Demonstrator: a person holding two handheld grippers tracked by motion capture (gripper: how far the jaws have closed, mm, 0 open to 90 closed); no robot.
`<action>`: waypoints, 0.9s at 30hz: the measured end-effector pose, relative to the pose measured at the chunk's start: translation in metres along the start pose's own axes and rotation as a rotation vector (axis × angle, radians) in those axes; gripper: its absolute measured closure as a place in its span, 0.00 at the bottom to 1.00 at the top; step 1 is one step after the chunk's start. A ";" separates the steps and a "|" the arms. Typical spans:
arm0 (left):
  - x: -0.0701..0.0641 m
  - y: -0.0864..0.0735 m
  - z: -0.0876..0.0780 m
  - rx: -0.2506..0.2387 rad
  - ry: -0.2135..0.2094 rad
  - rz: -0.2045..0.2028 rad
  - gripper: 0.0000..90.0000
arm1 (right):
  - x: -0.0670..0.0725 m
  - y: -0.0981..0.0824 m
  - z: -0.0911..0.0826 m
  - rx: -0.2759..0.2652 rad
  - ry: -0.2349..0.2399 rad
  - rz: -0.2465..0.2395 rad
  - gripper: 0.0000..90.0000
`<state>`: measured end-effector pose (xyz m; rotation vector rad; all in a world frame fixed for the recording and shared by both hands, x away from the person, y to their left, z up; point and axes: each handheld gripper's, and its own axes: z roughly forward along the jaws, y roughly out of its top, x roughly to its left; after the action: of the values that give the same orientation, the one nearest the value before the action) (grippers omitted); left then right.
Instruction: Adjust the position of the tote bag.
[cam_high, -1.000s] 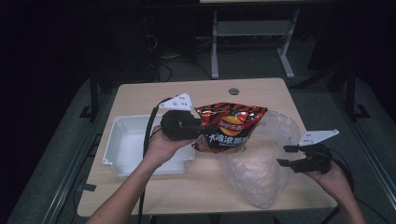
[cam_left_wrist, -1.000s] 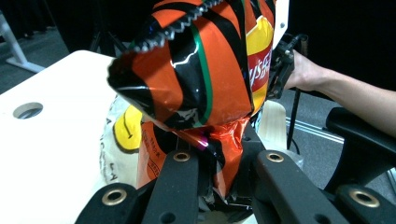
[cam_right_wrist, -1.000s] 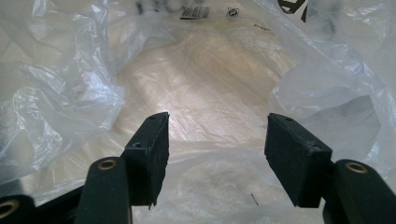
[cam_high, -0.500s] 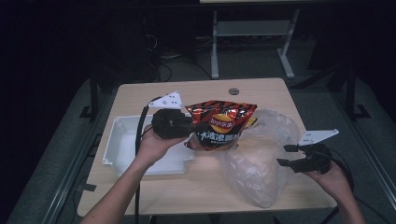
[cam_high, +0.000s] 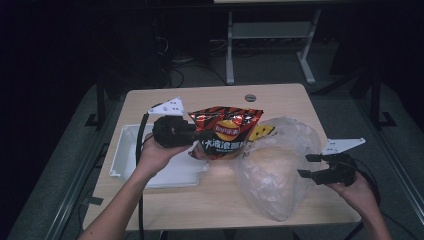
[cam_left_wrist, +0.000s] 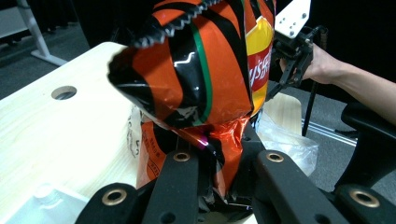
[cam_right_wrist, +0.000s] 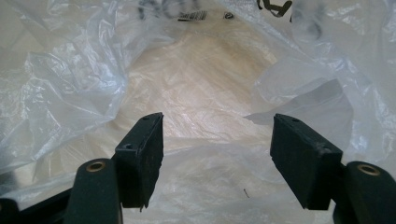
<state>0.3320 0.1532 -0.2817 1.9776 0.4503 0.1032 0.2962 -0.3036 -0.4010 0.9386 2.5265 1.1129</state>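
Note:
A red, black and orange chip bag (cam_high: 226, 133) hangs above the table's middle, its left end pinched in my left gripper (cam_high: 196, 135). In the left gripper view the crumpled bag (cam_left_wrist: 205, 79) rises from between the jaws of the left gripper (cam_left_wrist: 219, 163). To its right on the table lies a clear plastic bag (cam_high: 272, 170), loose and crumpled. My right gripper (cam_high: 307, 165) sits at the plastic bag's right side, jaws apart. Seen from the right gripper view, the right gripper (cam_right_wrist: 217, 140) stands open over the clear plastic (cam_right_wrist: 196, 93), holding nothing.
A white tray (cam_high: 125, 150) lies on the left of the wooden table (cam_high: 200, 200), under my left hand. There is a round cable hole (cam_high: 250, 97) near the table's far edge. A metal frame (cam_high: 270, 30) stands on the floor beyond.
My left gripper has carried the chip bag a little to the left and farther away. The right gripper has stayed in place beside the plastic bag.

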 end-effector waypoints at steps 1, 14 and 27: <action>0.001 0.000 -0.001 -0.002 0.001 -0.001 0.92 | 0.000 0.001 0.000 -0.001 -0.002 0.004 0.37; 0.007 -0.003 -0.010 -0.004 0.003 -0.013 0.92 | -0.002 0.000 -0.003 -0.004 -0.017 0.010 0.35; 0.016 -0.011 -0.035 -0.018 0.040 -0.032 0.92 | -0.004 -0.001 -0.008 -0.012 -0.029 0.018 0.34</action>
<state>0.3348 0.1929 -0.2781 1.9524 0.5056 0.1266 0.2957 -0.3112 -0.3966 0.9690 2.4899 1.1105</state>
